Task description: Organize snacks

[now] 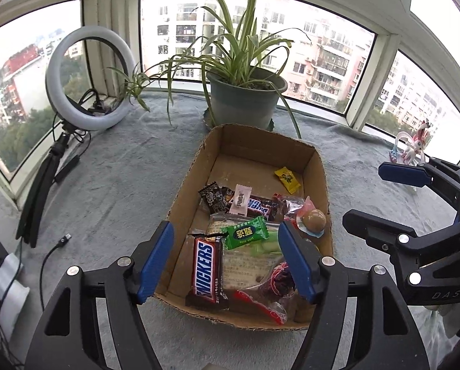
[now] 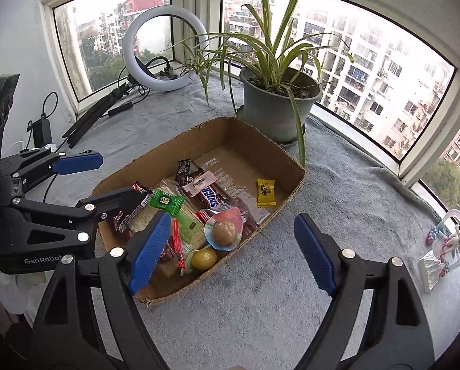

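Note:
A shallow cardboard box (image 1: 186,182) (image 2: 291,185) lies on the grey cloth and holds several snacks: a Snickers bar (image 1: 205,268), a second Snickers (image 2: 213,199), a green candy (image 1: 245,232) (image 2: 165,201), a yellow sachet (image 1: 286,178) (image 2: 266,192), a round brown sweet (image 1: 314,219) (image 2: 225,232) and a red packet (image 1: 260,302). My left gripper (image 1: 226,259) is open and empty, hovering over the box's near end. My right gripper (image 2: 233,252) is open and empty at the box's right side; it also shows in the left wrist view (image 1: 384,197).
A potted spider plant (image 1: 245,98) (image 2: 276,108) stands just behind the box. A ring light on a tripod (image 1: 88,77) (image 2: 165,49) lies at the back left with cables (image 1: 49,256). A pony figurine (image 1: 411,148) (image 2: 445,243) stands at the right. Windows surround the ledge.

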`<move>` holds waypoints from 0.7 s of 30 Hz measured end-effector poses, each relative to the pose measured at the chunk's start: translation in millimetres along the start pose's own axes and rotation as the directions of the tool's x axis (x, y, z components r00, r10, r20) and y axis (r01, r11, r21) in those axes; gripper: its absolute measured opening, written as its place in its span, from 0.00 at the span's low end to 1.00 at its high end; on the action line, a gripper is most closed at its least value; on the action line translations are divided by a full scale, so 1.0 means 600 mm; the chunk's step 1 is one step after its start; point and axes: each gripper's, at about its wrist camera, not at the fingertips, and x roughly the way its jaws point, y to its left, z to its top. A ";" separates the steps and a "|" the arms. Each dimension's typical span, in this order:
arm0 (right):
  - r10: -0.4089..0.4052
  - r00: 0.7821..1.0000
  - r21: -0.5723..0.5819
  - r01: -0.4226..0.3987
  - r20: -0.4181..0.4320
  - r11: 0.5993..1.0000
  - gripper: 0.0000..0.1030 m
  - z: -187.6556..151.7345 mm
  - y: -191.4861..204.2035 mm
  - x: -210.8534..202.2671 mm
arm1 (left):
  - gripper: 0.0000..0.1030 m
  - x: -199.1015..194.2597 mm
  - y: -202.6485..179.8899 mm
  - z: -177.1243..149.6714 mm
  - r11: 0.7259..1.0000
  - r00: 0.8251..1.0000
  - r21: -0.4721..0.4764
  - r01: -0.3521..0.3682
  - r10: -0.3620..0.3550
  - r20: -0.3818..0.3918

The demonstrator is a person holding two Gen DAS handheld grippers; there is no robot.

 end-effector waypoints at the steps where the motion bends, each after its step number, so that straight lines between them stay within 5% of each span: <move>1: -0.003 1.000 0.014 0.003 0.006 1.000 0.82 -0.001 -0.002 -0.004 | 0.68 -0.003 -0.002 -0.001 1.000 1.000 0.001 -0.004 0.004 0.002; 21: -0.021 0.998 0.091 0.015 0.066 0.996 0.82 -0.016 -0.013 -0.053 | 0.69 -0.043 -0.019 -0.015 0.998 0.998 -0.023 -0.060 0.060 0.033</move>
